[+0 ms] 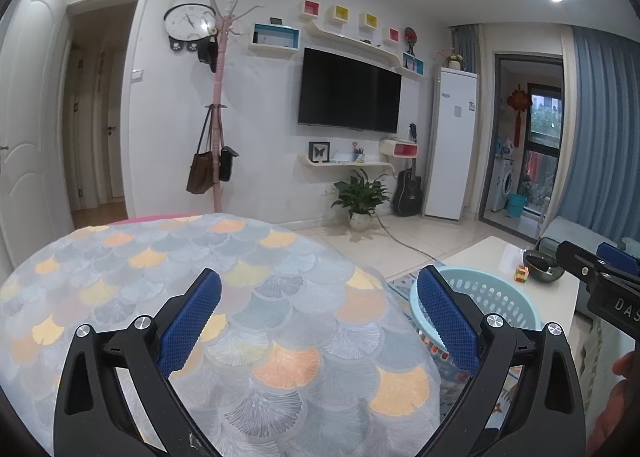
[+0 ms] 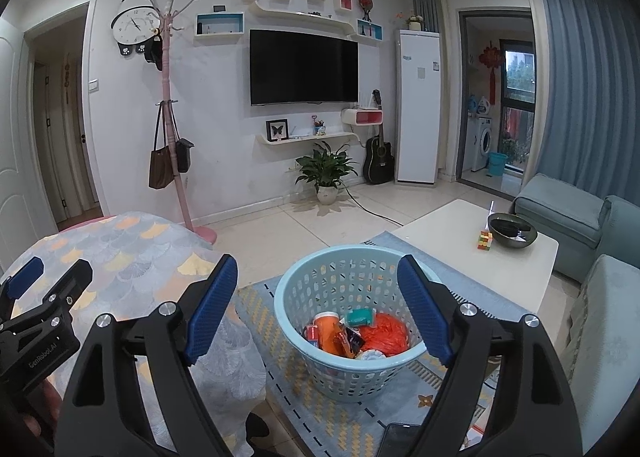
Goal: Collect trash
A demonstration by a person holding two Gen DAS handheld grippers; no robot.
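evidently both tongs, left tongs (image 1: 320,317) and right tongs (image 2: 318,307), gape empty: trash (image 2: 356,331) already in basket (image 2: 304,353) beside surface (image 2: 448,233).

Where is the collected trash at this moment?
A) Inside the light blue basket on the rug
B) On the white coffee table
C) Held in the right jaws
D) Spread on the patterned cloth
A: in the right wrist view the orange bag and packets lie inside the light blue basket.
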